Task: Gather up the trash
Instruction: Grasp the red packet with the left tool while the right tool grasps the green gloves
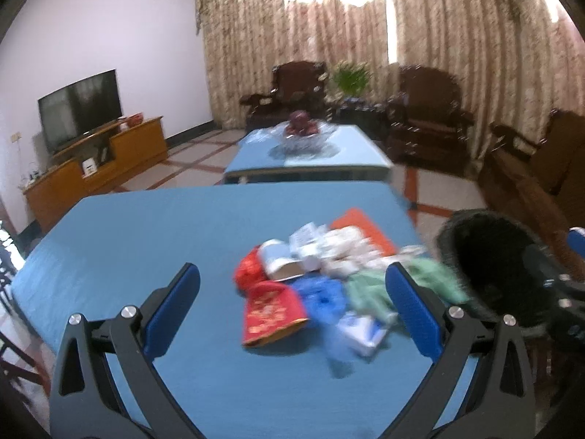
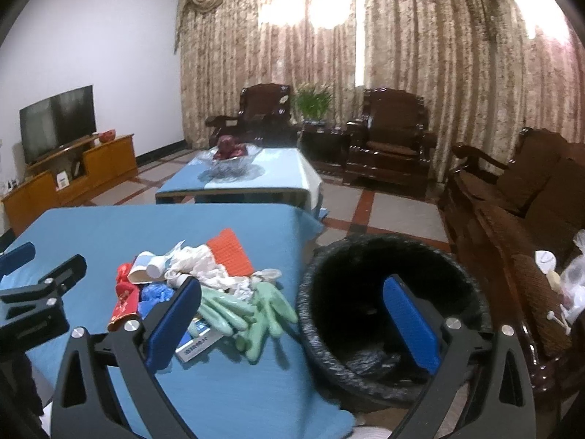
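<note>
Trash (image 2: 204, 285) lies heaped mid-frame, green gloves (image 2: 252, 314) pointing lower right toward the bin (image 2: 318, 333); left gripper (image 1: 292, 303) and right gripper (image 2: 292, 314) both gape, empty.

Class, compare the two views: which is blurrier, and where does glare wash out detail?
Left wrist view: motion-smeared, trash pile soft. Right wrist view: sharper, green gloves distinct. Both: window light blows out the curtains; fisheye bends the blue table edges.
</note>
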A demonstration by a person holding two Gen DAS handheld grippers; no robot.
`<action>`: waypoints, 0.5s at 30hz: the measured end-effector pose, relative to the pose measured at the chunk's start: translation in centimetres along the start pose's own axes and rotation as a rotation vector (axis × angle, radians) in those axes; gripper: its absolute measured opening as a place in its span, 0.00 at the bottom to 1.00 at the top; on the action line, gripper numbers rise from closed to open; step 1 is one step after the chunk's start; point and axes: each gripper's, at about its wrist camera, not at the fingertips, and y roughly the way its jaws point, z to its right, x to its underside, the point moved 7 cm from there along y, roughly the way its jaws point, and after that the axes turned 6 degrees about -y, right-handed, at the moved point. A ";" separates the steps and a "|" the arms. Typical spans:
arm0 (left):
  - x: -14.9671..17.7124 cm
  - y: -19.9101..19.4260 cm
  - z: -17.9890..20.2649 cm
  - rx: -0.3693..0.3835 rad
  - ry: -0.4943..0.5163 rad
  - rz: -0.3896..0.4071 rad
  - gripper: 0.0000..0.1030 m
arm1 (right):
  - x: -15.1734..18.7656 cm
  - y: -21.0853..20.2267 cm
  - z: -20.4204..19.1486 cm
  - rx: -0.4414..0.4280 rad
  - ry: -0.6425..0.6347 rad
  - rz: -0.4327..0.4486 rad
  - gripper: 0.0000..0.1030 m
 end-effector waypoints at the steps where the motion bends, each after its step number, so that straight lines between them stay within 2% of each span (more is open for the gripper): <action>1: 0.1 0.8 -0.9 -0.030 0.001 -0.008 0.95 | 0.1 0.5 -0.3 -0.006 -0.002 -0.009 0.94; 5: 1.1 3.6 -4.8 -0.090 -0.026 -0.078 0.95 | 1.0 3.0 -2.5 -0.049 -0.026 -0.066 0.90; 11: 3.0 6.4 -8.8 -0.092 -0.071 -0.145 0.95 | 2.9 7.0 -5.8 -0.122 -0.062 -0.135 0.80; 15: 3.8 7.8 -9.4 -0.083 -0.055 -0.166 0.95 | 3.6 9.6 -7.5 -0.171 -0.080 -0.176 0.73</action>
